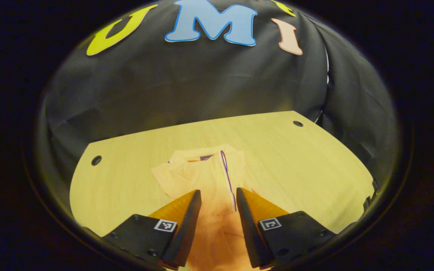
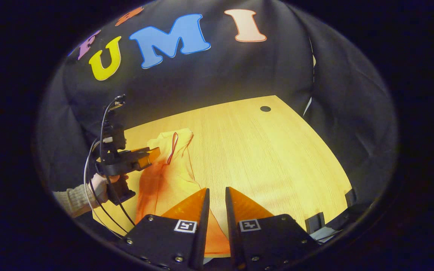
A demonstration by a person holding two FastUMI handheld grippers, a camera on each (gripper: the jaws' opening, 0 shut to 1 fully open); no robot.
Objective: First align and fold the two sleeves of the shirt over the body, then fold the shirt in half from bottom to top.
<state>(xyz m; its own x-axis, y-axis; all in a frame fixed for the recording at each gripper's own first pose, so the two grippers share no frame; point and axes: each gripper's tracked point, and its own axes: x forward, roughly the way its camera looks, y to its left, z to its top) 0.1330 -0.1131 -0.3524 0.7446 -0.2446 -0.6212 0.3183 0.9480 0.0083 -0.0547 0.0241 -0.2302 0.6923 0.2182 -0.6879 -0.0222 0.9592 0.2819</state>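
Left tool (image 1: 219, 195) parted above shirt (image 1: 205, 173), bare table (image 1: 300, 165) rightward

**Grippers and hand: pose and state**

Left gripper (image 1: 219, 195): seen in the left gripper view with its two wedge-shaped fingers held apart, a clear gap between the tips, nothing clamped. In the right gripper view it (image 2: 153, 154) is seen from the side, held level. A person's hand (image 2: 102, 184) in a ribbed knit sleeve is wrapped around its handle.

Right gripper (image 2: 217, 194): fingers set nearly parallel, a narrow gap between the tips, nothing pinched.
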